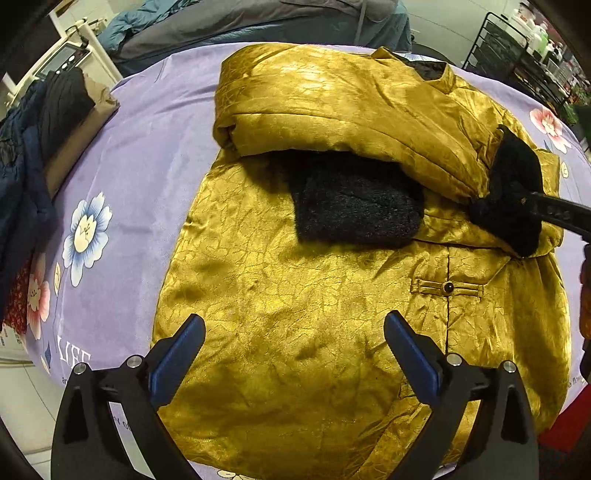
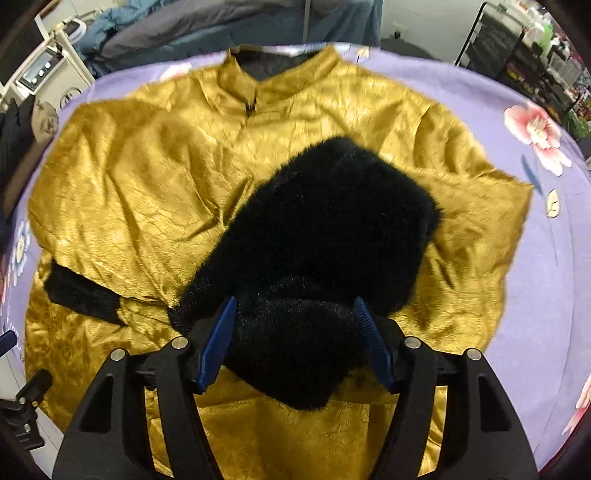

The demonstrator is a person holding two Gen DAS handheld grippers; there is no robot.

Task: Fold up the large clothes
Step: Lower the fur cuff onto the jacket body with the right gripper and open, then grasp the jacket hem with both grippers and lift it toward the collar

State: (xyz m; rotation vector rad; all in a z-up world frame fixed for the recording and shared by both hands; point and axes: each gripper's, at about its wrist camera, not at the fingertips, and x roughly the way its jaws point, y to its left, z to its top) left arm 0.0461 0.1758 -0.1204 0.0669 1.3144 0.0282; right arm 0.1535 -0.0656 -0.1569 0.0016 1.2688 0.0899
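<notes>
The gold brocade jacket [image 1: 303, 295] lay spread face up on a counter covered with a lilac flowered cloth [image 1: 140, 155], its stand collar [image 2: 242, 86] at the far end from both grippers. Both sleeves had been folded in across the chest, each ending in a black furry cuff.

The left gripper [image 1: 293, 354] hovered over the lower front of the jacket with its jaws released and wide apart, nothing between the blue pads [image 1: 177, 363]. Just beyond its jaws and to their right sat the knot button [image 1: 448, 287] on its loop fastening. Farther ahead lay the left sleeve's cuff [image 1: 354, 210], flat on the jacket body, with the sleeve's padded fold beyond it.

The right gripper [image 2: 295, 343] pointed steeply down over the middle of the jacket, and the right sleeve's cuff [image 2: 317, 258] lay directly between its jaws and stretched ahead of them. The jaws stood fairly wide, and the right pad seemed to be clear of the fur; the left pad [image 2: 216, 347] sat right against it, though the dark pile made it hard to tell whether it pressed at all. The cuff appeared to rest on the jacket under its own weight.

Ahead and to the left of both jaws, off the cloth's edge, were a stack of folded dark clothes [image 1: 62, 110] and a heap of blue and grey bedding [image 1: 229, 22].
</notes>
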